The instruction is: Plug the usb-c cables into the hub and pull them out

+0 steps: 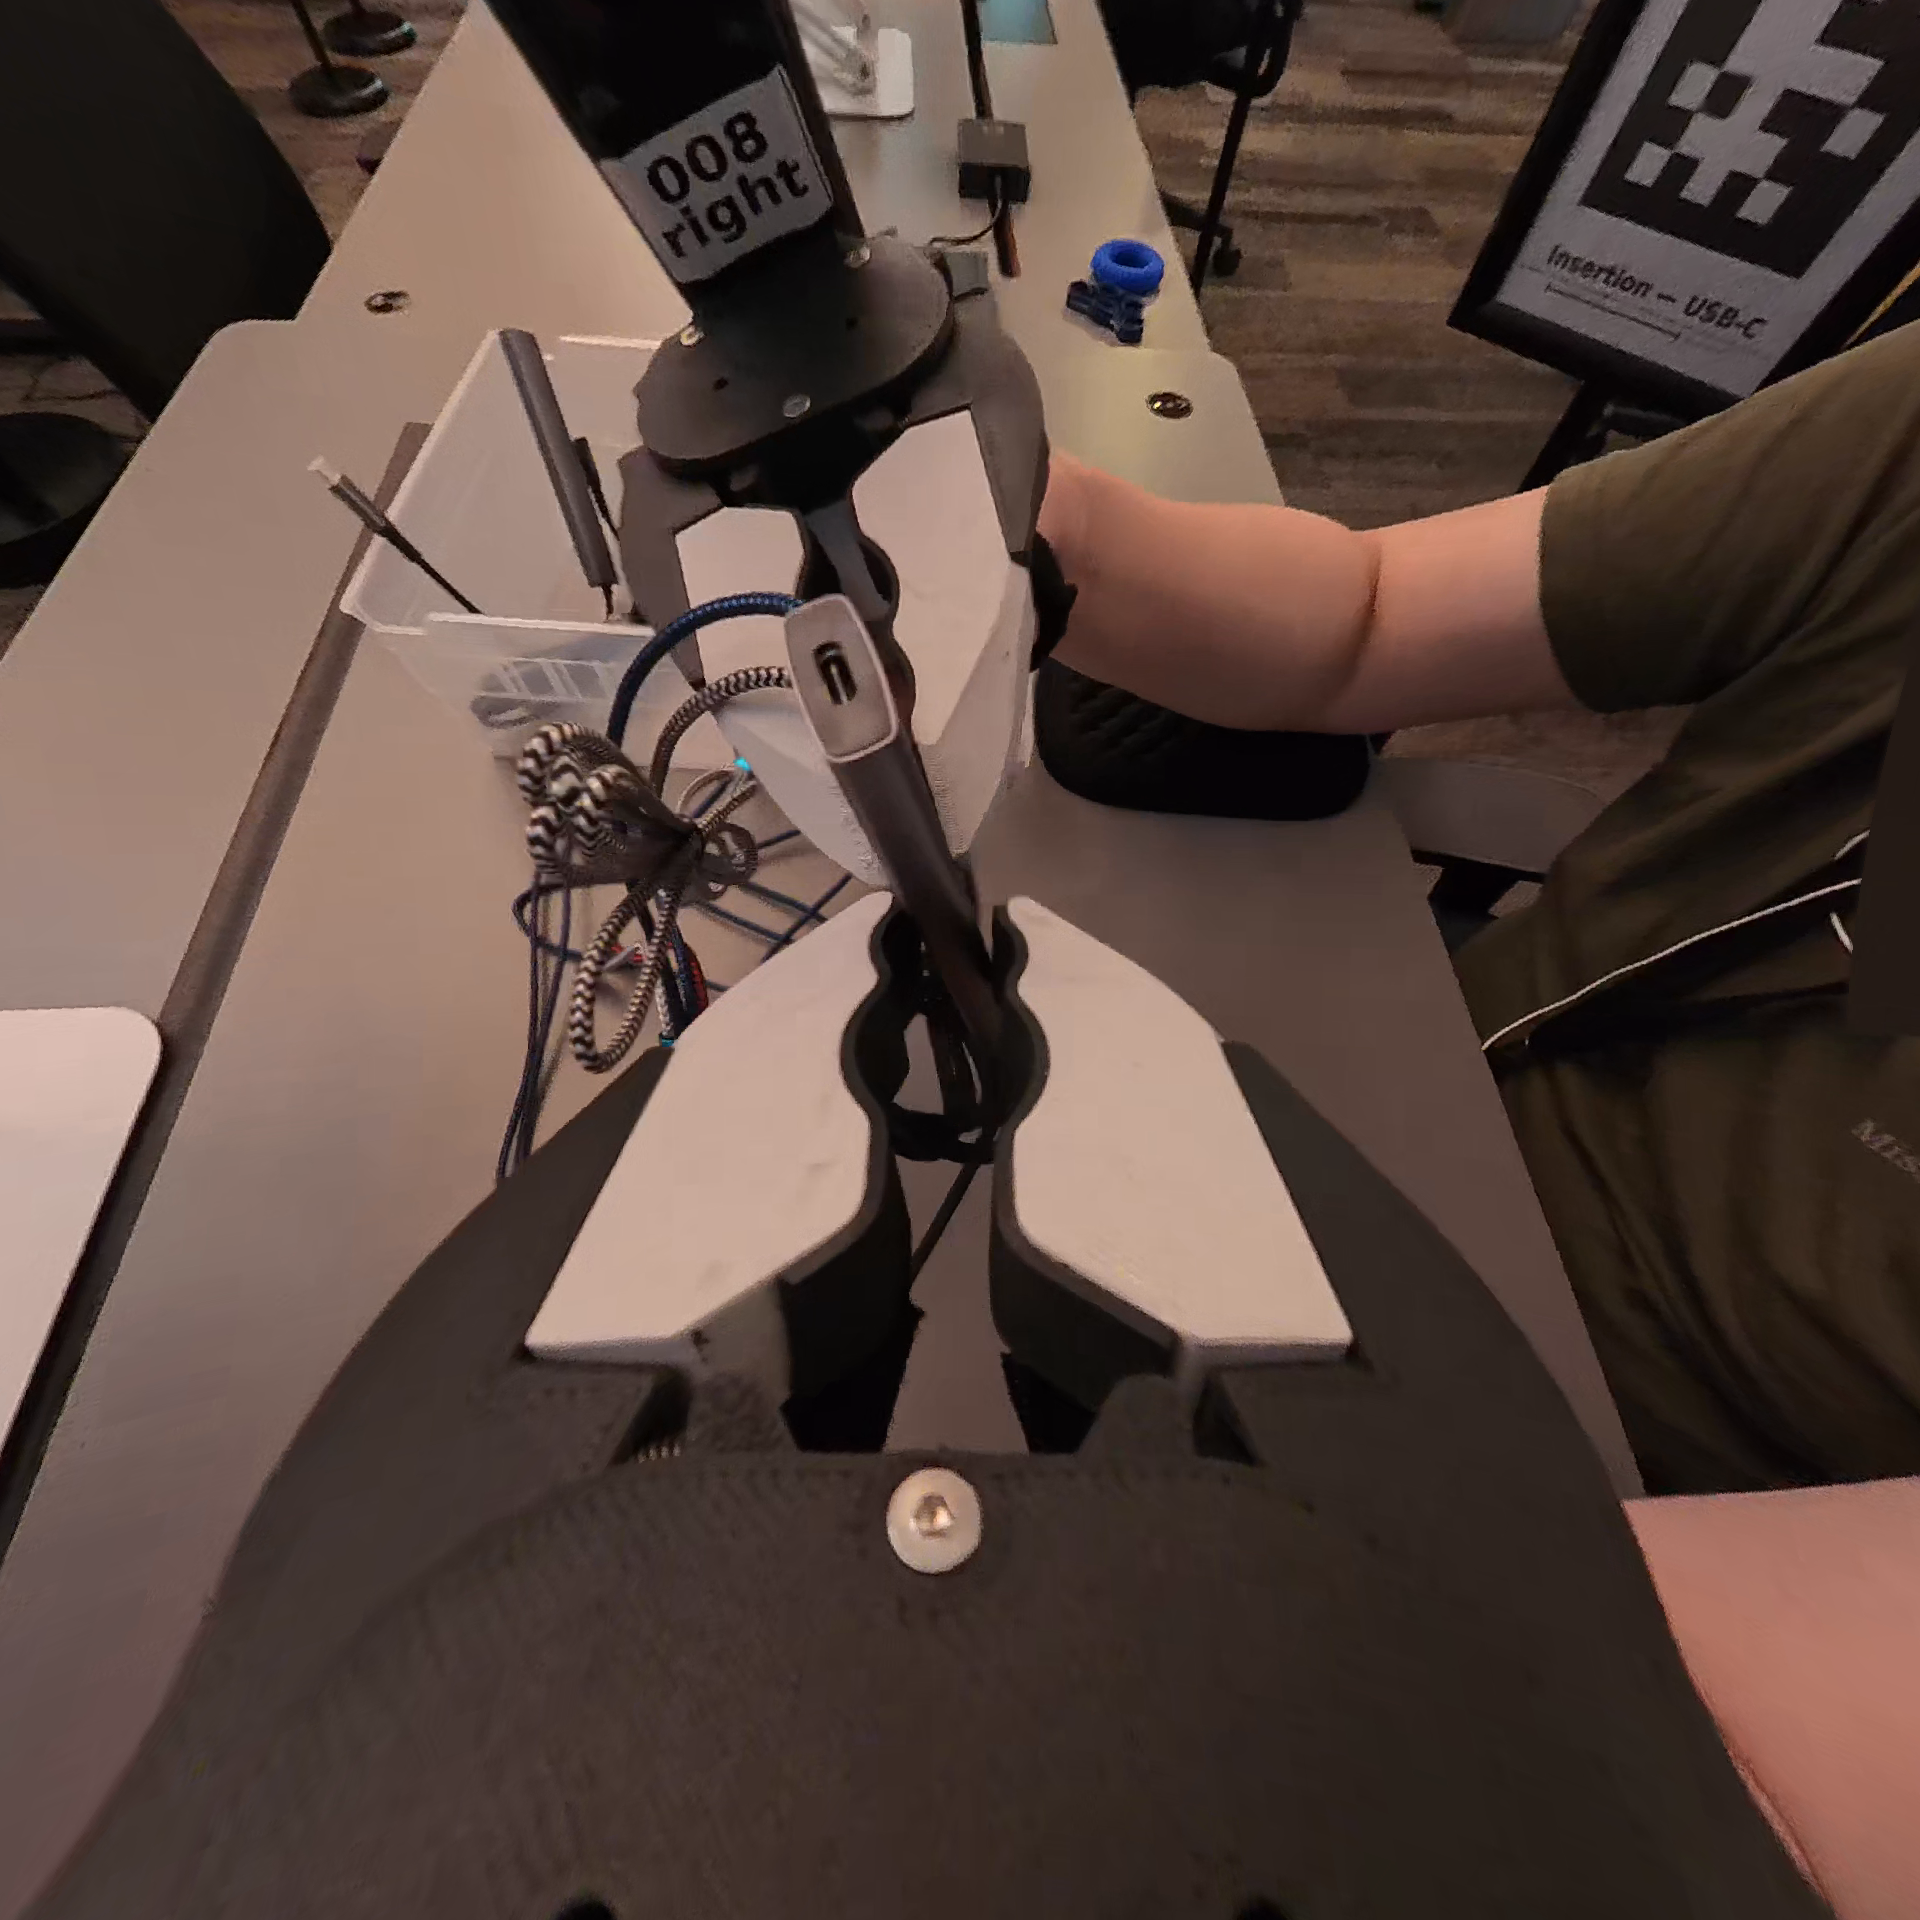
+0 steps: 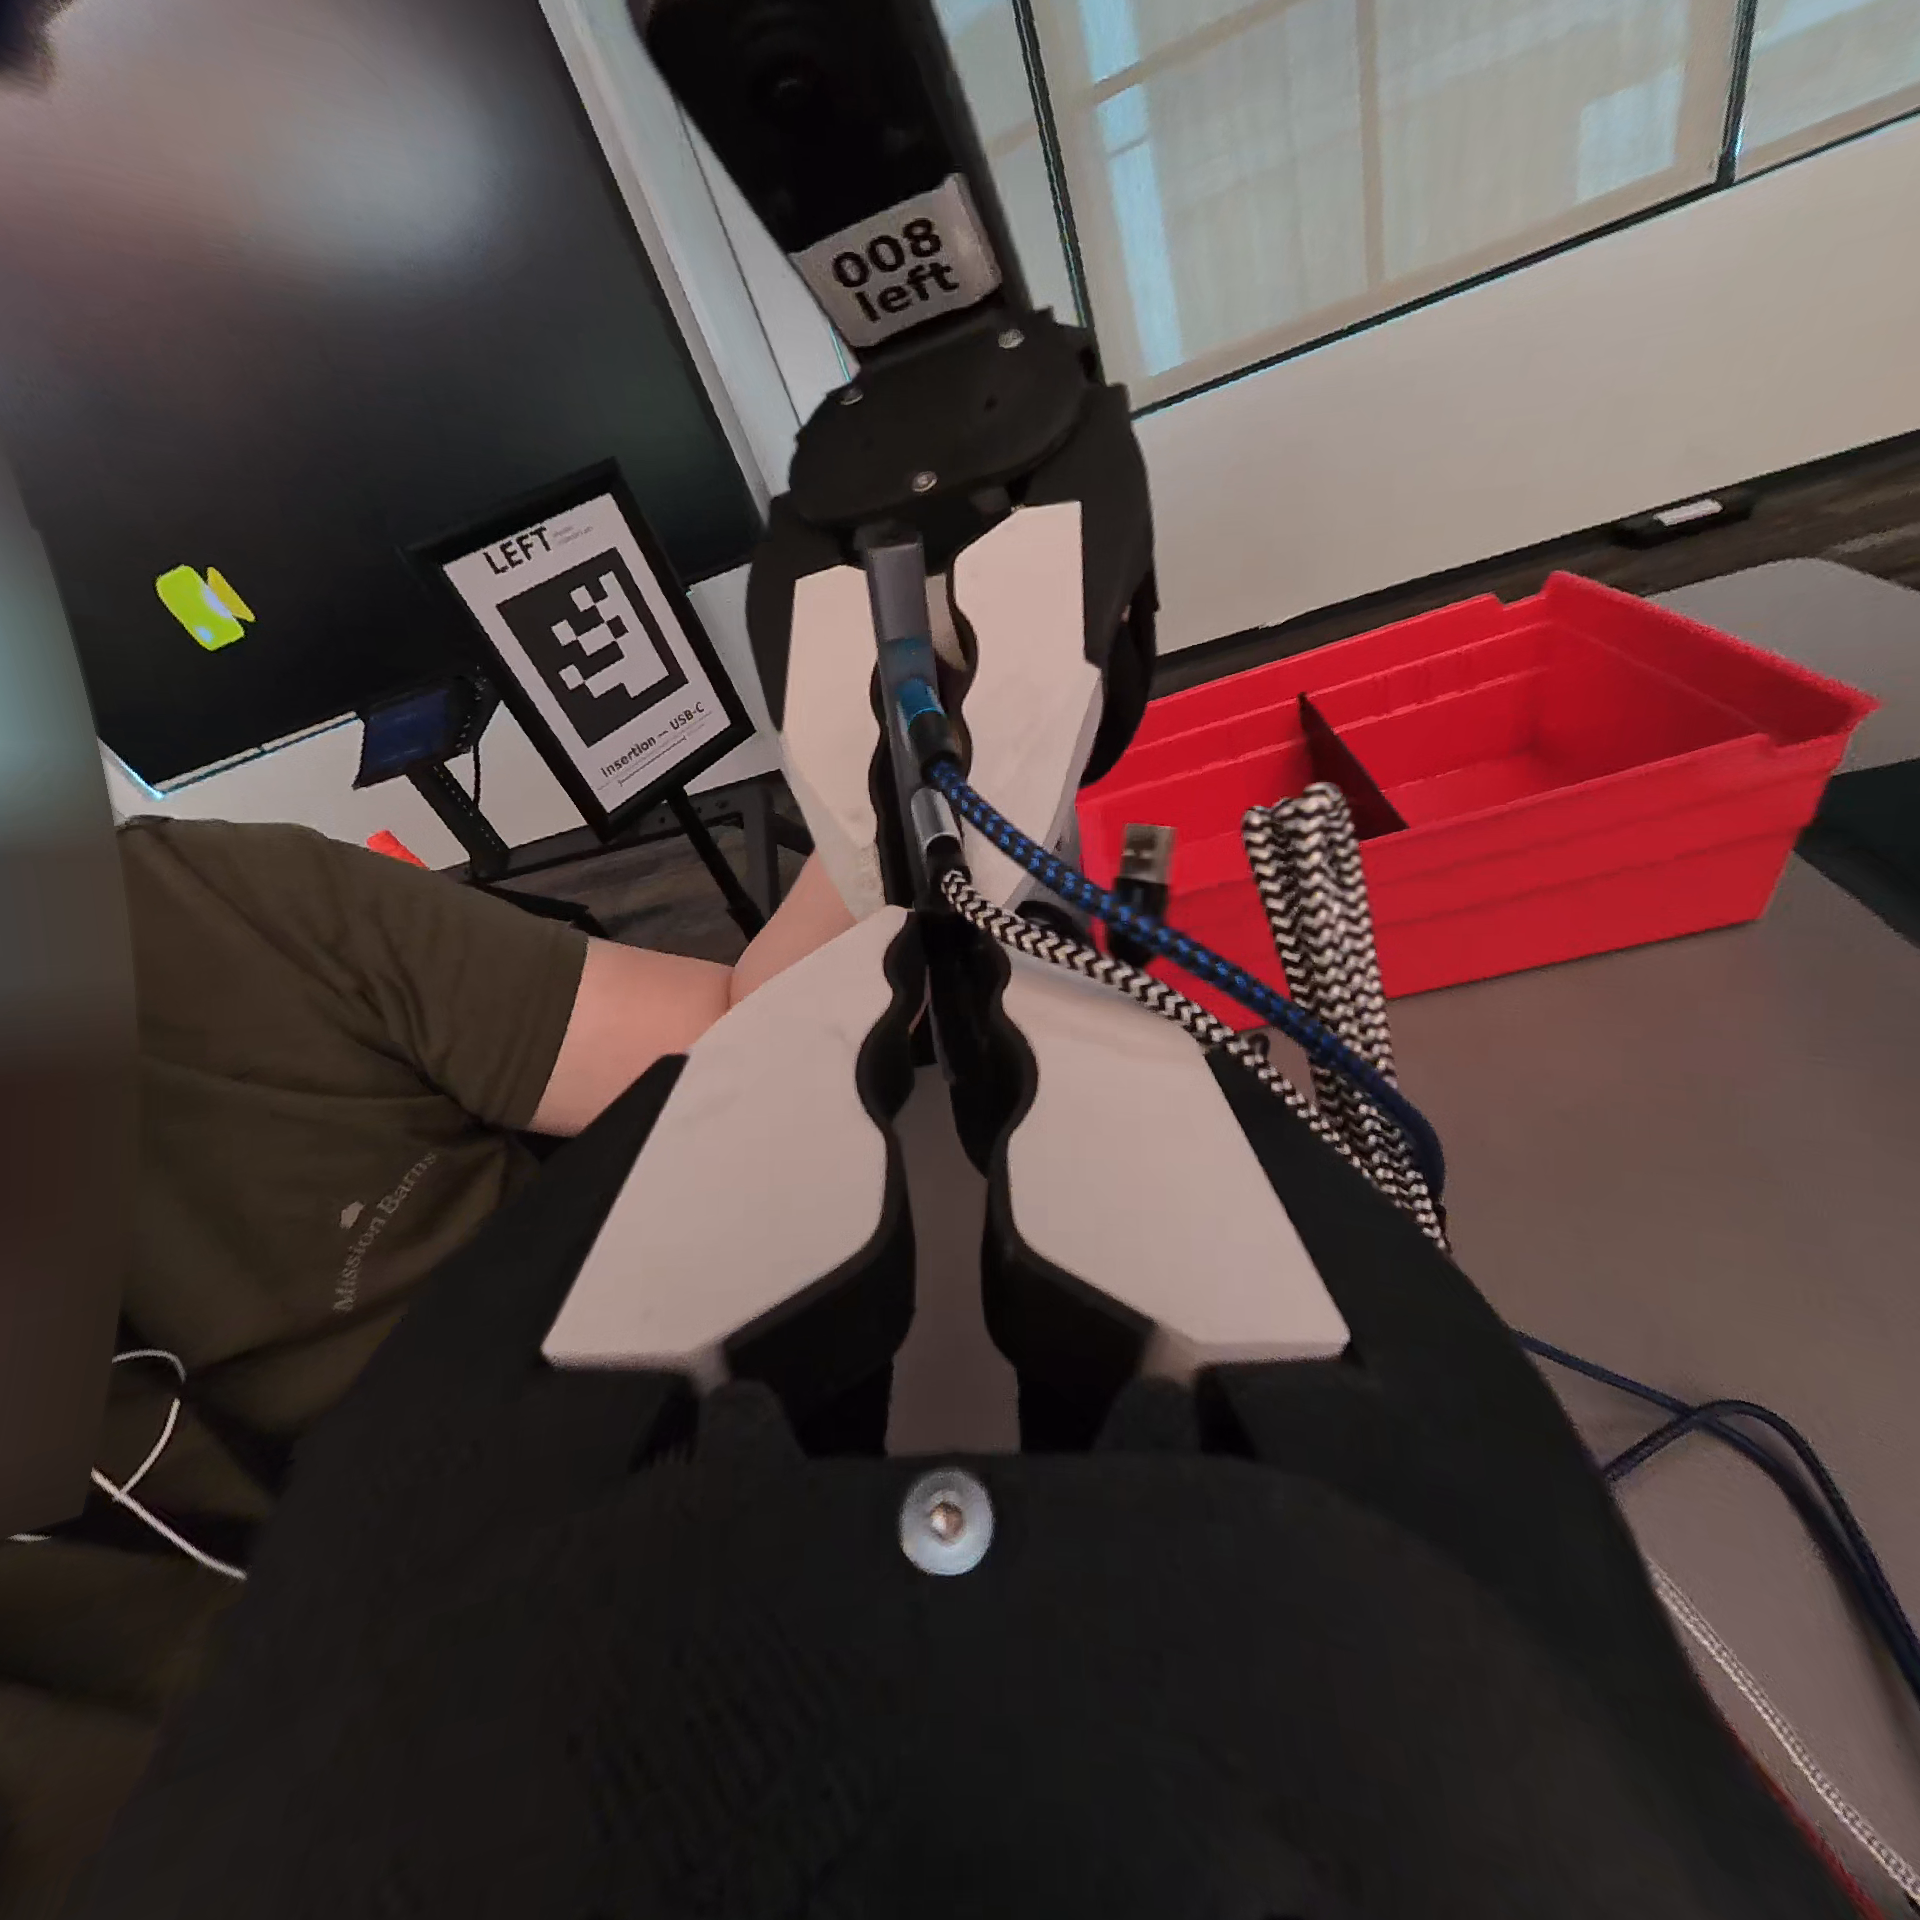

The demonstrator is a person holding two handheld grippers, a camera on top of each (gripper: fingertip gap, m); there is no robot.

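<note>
Grey desk [image 1: 1195, 935] below, with a red bin [image 2: 1558, 831] at right centre of the right wrist view and a clear bin [image 1: 468, 499] at upper left of the left wrist view. Windows and a dark screen behind.

Held up off the desk at frame centre: slim grey hub [image 1: 852, 717], clamped near its lower end by the left gripper [image 1: 951, 935], jaws tight on it. Open port facing out at its upper end. Seated along its side: blue cable [image 2: 1039, 831] and zigzag cable [image 2: 1091, 956], both trailing to lower right. Loose plug [image 2: 1143, 857] dangling just beside them.

Right gripper [image 2: 951, 966]: jaws nearly together with something dark between. Plug or hub end, cannot tell, nor whether gripped.

Hub probably light, rigid and smooth, so apt to twist in the pads; best held across the flat faces, as now. Braided cables limp; better taken by the stiff plug shell and pulled straight along the port.

Writing: printed sticker [image 1: 727, 187] on each gripper, framed sign [image 2: 592, 644] with a checkered marker and a caption line, small lettering on the person's shirt.
</note>
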